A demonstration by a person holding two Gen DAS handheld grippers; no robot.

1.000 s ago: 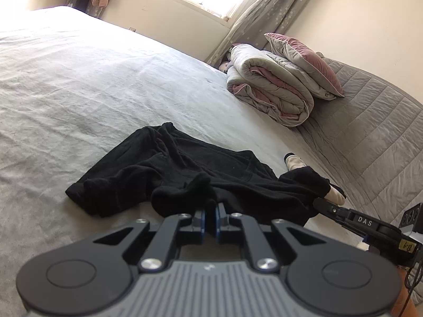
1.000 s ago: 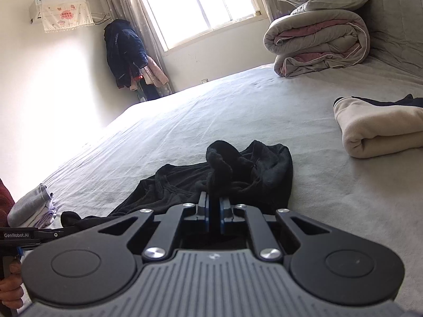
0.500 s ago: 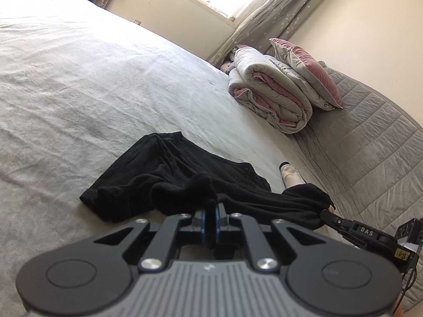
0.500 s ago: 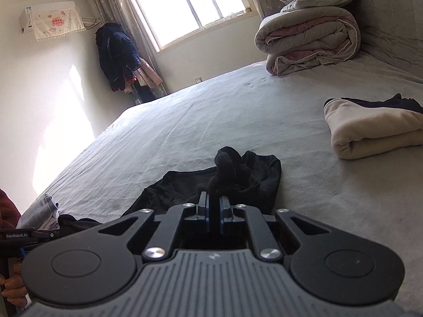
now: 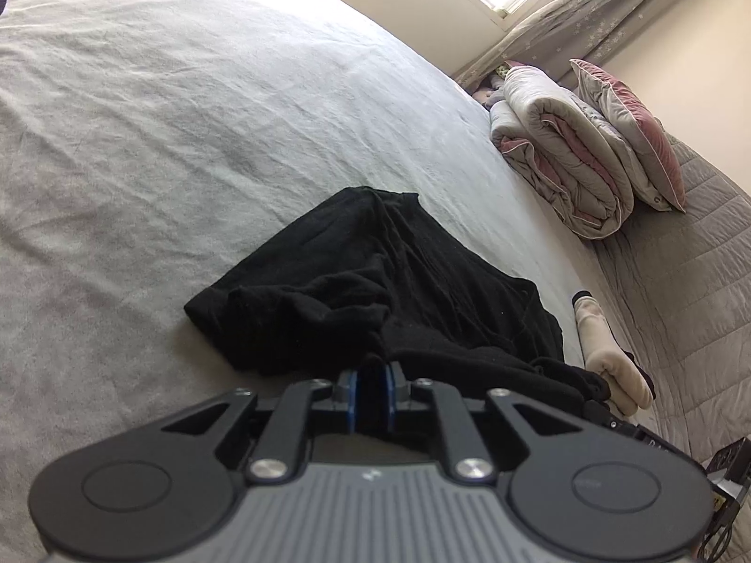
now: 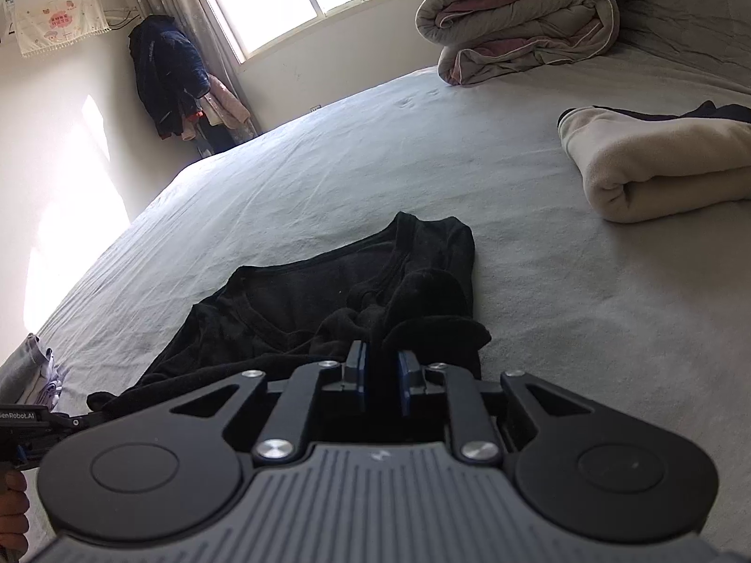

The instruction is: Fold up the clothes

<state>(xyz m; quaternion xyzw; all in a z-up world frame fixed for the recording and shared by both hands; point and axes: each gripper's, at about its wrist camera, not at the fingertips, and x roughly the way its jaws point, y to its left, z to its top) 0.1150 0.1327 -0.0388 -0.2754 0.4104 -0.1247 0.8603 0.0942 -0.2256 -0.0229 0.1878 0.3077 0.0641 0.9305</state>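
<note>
Your left tool [image 5: 371,377] and right tool [image 6: 381,366] both point down at the black garment [image 5: 375,291], which lies crumpled on the grey bed [image 5: 187,117], well short of the rolled quilt [image 5: 558,159]. Each tool's jaws are opening, dark cloth between them. A folded cream garment [image 6: 657,164] sits nearer the quilt.

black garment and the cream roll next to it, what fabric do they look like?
Black garment: looks like soft matte knit, maybe cotton jersey; limp folds, no sheen, ribbed neckline. Cream roll: probably fleece or brushed knit; thick, fuzzy nap, rounded fold. Exact fibres can't be told.
</note>
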